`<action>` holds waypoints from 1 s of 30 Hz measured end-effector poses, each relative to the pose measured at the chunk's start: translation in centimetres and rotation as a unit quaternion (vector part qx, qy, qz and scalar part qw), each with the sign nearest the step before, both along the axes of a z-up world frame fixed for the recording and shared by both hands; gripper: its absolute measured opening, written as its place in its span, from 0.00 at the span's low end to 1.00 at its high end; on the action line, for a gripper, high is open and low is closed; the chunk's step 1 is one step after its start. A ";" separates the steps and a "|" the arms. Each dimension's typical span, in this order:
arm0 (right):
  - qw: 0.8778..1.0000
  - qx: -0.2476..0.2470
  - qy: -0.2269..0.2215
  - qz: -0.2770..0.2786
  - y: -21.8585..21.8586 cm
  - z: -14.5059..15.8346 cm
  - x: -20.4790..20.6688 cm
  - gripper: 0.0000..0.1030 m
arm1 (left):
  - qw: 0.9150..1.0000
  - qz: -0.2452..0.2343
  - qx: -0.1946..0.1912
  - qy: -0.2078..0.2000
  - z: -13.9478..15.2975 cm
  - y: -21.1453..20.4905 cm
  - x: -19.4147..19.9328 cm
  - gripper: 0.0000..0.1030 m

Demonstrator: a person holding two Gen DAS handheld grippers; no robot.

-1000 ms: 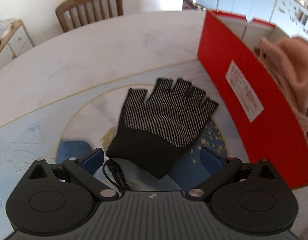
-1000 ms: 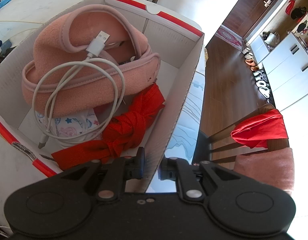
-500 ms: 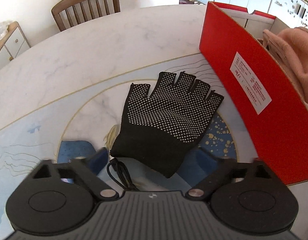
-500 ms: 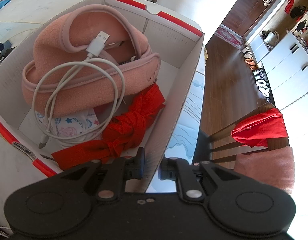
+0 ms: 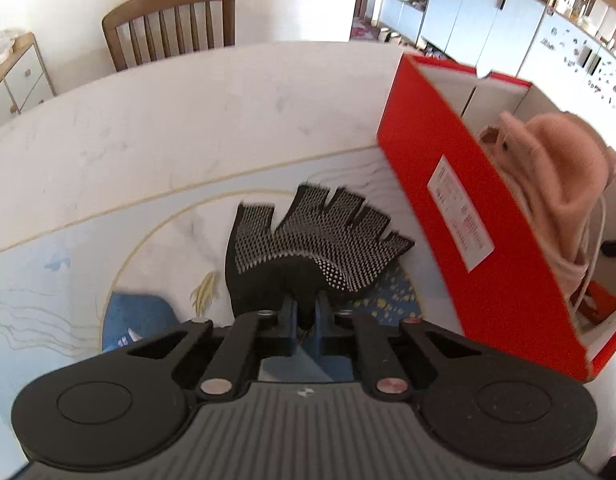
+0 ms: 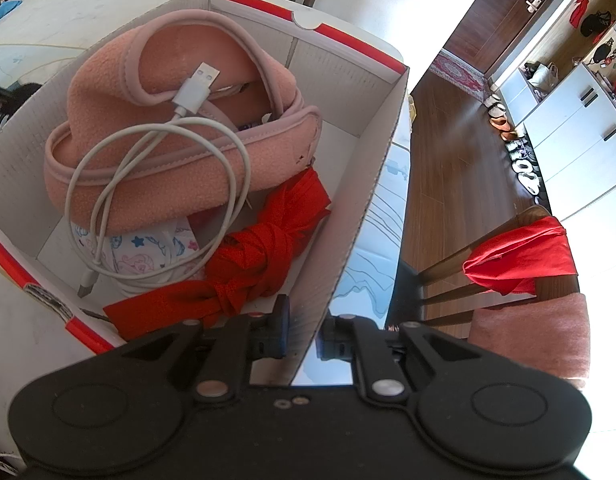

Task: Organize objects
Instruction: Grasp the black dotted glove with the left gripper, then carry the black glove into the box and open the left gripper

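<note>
A black fingerless glove (image 5: 312, 236) with white grip dots lies on the patterned table, just left of the red box (image 5: 448, 184). My left gripper (image 5: 305, 312) has its jaws closing on the glove's cuff, and the pads pinch the bunched fabric. In the right wrist view, my right gripper (image 6: 303, 320) is shut on the box's near cardboard wall (image 6: 360, 184), one finger inside and one outside. The box holds a pink fleece item (image 6: 179, 168), a coiled white USB cable (image 6: 195, 92), a knotted red cloth (image 6: 267, 248) and a patterned packet (image 6: 147, 248).
The marble table (image 5: 147, 120) stretches away to the left and back, with a wooden chair (image 5: 171, 20) behind it. To the right the table edge drops to a wooden floor, where a chair (image 6: 520, 256) carries a red cloth. White cabinets line the far wall.
My left gripper's jaws went from wide open to closed on the glove's cuff, which is now bunched up. The black cord seen near the jaws is hidden. The right gripper has not moved.
</note>
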State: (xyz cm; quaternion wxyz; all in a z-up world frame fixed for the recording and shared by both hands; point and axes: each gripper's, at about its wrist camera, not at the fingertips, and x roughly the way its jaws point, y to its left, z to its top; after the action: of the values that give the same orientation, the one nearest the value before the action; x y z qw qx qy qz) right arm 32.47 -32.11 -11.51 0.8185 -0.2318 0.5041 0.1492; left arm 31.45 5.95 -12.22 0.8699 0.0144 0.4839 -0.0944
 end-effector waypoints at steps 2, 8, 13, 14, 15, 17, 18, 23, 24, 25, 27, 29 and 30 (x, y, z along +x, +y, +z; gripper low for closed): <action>1.000 0.000 0.000 0.000 0.0 0.0 0.0 0.12 | 1.000 -0.003 0.004 -0.009 0.6 -0.2 0.1 0.05; 1.000 0.000 0.000 0.000 0.3 0.1 0.1 0.12 | 0.999 -0.014 0.009 -0.028 3.0 -0.8 0.5 0.05; 1.000 0.000 0.000 0.000 0.4 0.1 0.1 0.12 | 0.999 -0.024 -0.002 -0.047 5.9 -1.0 0.9 0.05; 1.000 0.000 0.000 0.000 0.4 0.1 0.1 0.12 | 0.998 -0.024 -0.004 -0.050 6.5 -1.1 1.0 0.05; 1.000 0.000 0.000 0.000 0.4 0.1 0.1 0.12 | 0.998 -0.027 -0.007 -0.053 7.2 -1.1 1.0 0.05; 1.000 0.000 0.000 0.000 0.4 0.1 0.1 0.12 | 0.997 -0.036 -0.011 -0.063 8.5 -1.4 1.1 0.05; 1.000 0.000 0.000 0.000 0.4 0.1 0.1 0.12 | 0.997 -0.043 -0.013 -0.069 9.3 -1.7 1.1 0.05; 1.000 0.000 0.000 0.000 0.4 0.1 0.1 0.11 | 0.993 -0.071 -0.024 -0.094 12.8 -3.0 1.1 0.05; 1.000 -0.001 0.000 0.000 0.2 0.1 0.0 0.11 | 0.992 -0.079 -0.027 -0.100 13.6 -3.4 1.2 0.05; 1.000 -0.001 0.000 0.000 0.4 0.1 0.1 0.11 | 0.990 -0.086 -0.029 -0.105 14.2 -3.8 1.1 0.05; 1.000 -0.001 0.000 0.000 0.2 0.1 0.0 0.11 | 0.988 -0.101 -0.032 -0.114 15.5 -4.8 1.2 0.05; 1.000 0.000 0.000 0.000 0.5 0.1 0.1 0.11 | 0.985 -0.116 -0.035 -0.123 16.6 -6.0 1.2 0.05; 1.000 0.000 0.000 0.001 0.4 0.1 0.1 0.11 | 0.984 -0.123 -0.037 -0.127 17.1 -6.6 1.3 0.05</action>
State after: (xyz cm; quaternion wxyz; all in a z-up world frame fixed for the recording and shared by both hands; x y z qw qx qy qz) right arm 32.53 -31.69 -11.44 0.8185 -0.2325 0.5037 0.1493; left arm 32.73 -0.61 4.86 0.9060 0.0531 0.3600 -0.2162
